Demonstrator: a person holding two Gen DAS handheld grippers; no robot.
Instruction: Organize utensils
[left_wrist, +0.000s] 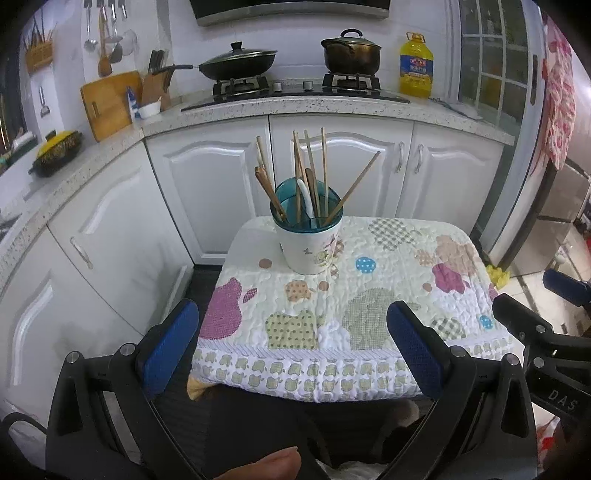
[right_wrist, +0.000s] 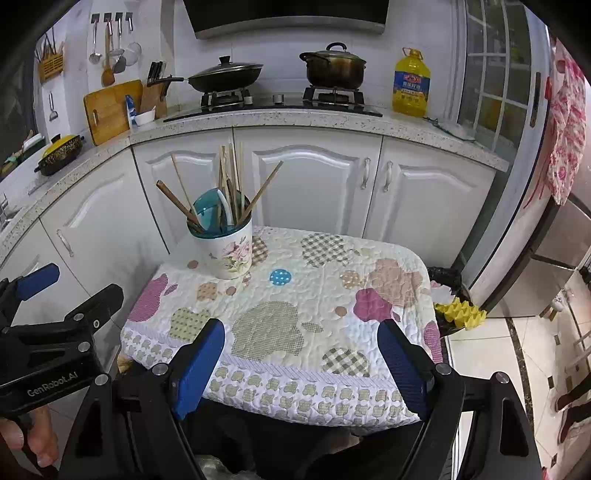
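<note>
A white floral holder with a teal insert stands upright at the far left of a small table under a patchwork cloth. Several wooden chopsticks and a white spoon stand in it. The holder, chopsticks and cloth also show in the right wrist view. My left gripper is open and empty at the table's near edge. My right gripper is open and empty, also at the near edge. Each gripper shows in the other's view: the right and the left.
White kitchen cabinets stand behind and to the left of the table. The counter carries a stove with a wok and pot, an oil bottle and a cutting board. A bin with yellow trash sits right of the table.
</note>
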